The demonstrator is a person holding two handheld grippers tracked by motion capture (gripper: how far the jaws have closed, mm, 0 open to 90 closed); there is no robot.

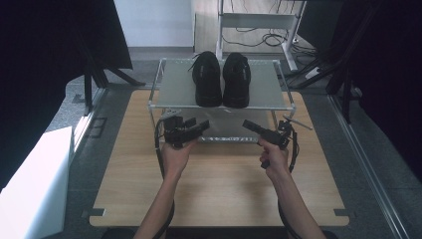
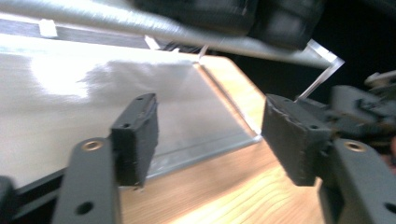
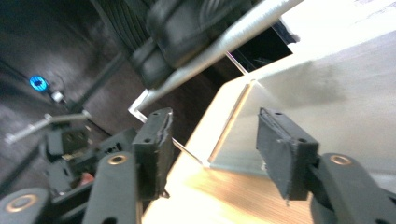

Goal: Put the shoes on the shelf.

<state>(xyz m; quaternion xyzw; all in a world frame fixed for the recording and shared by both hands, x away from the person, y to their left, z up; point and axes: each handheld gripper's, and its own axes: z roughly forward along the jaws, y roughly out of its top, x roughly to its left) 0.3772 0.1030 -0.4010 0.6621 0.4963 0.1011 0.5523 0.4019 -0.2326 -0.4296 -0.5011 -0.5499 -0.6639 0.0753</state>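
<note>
Here, a pair of black shoes (image 1: 222, 79) stands side by side on the top shelf of a low metal rack (image 1: 174, 92) at the far end of a wooden table (image 1: 219, 189), toes toward the person. Both grippers are held in front of the rack, below its top shelf and level with the lower one. The left gripper (image 1: 203, 125) points right and slightly forward, under the left shoe (image 1: 207, 78); the right gripper (image 1: 247, 124) points left, under the right shoe (image 1: 236, 79). Their tips face each other with a gap between, and neither touches a shoe. In the left gripper view the jaws stand well apart with nothing between them, just the lower shelf and table edge beyond, and the blurred shoes sit above on the shelf rim. In the right gripper view the jaws are likewise parted and empty, with a shoe overhead at the upper left.
</note>
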